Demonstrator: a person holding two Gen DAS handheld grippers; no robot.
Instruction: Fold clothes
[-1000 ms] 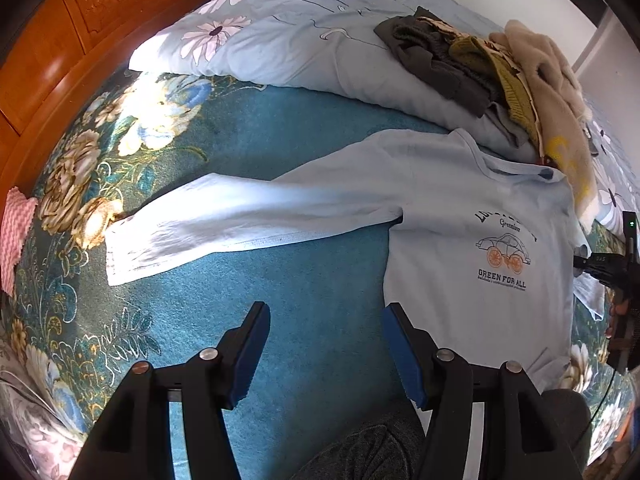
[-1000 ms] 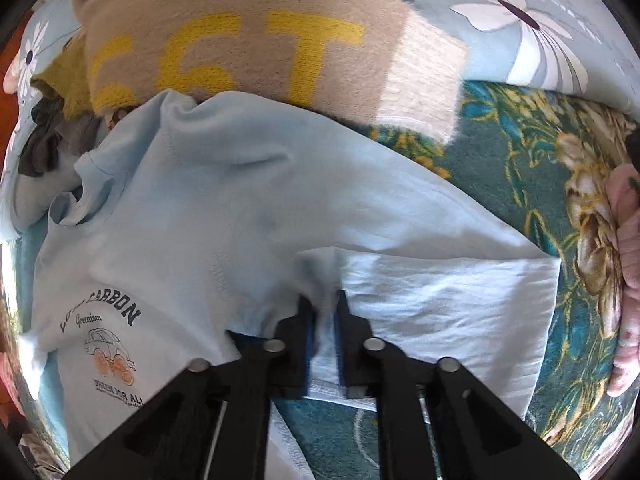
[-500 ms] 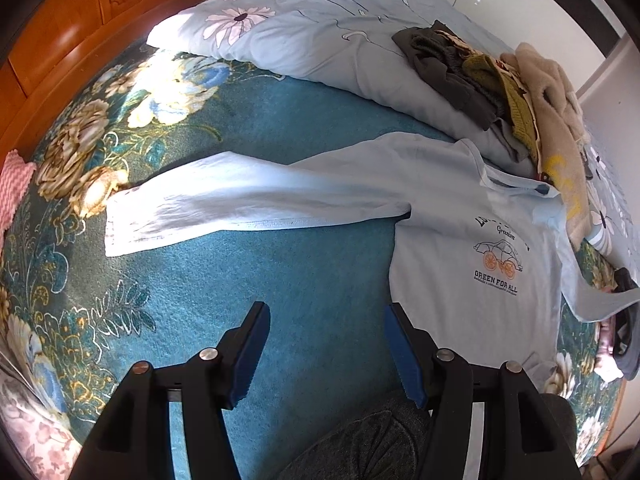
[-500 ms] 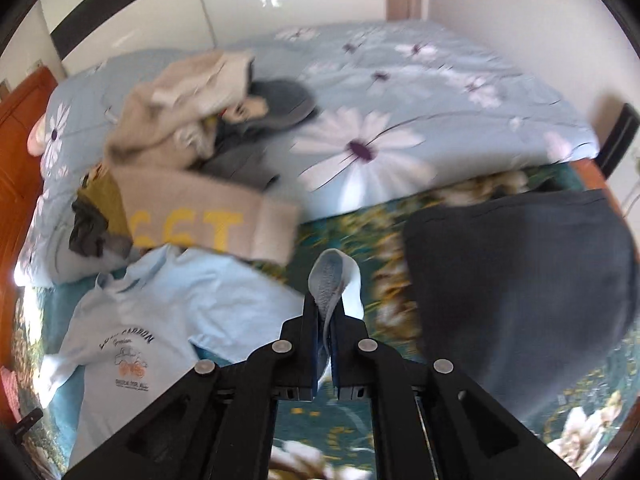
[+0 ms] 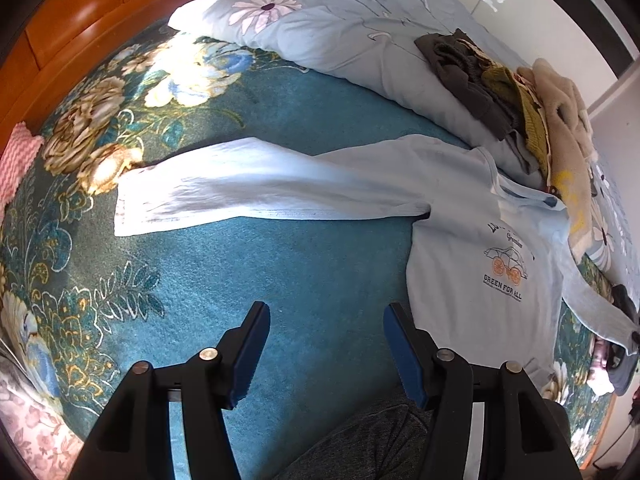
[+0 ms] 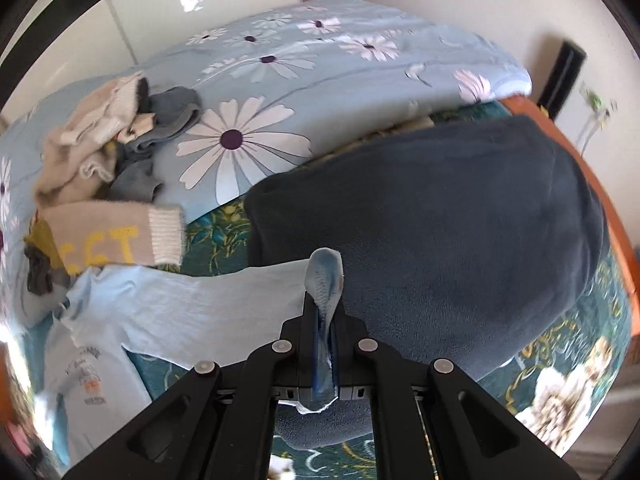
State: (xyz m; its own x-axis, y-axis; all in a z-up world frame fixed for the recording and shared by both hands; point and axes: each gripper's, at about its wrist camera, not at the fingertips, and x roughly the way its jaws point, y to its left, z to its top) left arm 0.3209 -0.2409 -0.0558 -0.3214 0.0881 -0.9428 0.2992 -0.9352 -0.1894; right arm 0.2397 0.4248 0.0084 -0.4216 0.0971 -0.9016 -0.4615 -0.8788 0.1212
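Observation:
A light blue long-sleeved shirt point(image 5: 472, 240) with a car print lies face up on the teal floral bedspread point(image 5: 280, 280). Its one sleeve point(image 5: 256, 184) stretches flat to the left. My left gripper point(image 5: 324, 320) is open and empty above the bedspread, just left of the shirt's body. My right gripper point(image 6: 326, 312) is shut on the cuff of the other sleeve point(image 6: 324, 276) and holds it pulled out to the right, over a dark blue garment point(image 6: 440, 240). The shirt's body shows at lower left in the right wrist view point(image 6: 92, 364).
A pale blue daisy quilt point(image 5: 360, 28) lies along the far side, with a pile of clothes point(image 5: 520, 92) on it; a beige knit with yellow letters point(image 6: 116, 240) hangs onto the shirt's shoulder. A wooden bed frame point(image 5: 60, 20) runs at left. A pink cloth point(image 5: 16, 160) sits at the left edge.
My right gripper, shut on the sleeve cuff, has lifted it and drawn it out to the right, away from the shirt's body. My left gripper stayed open and drew back slightly.

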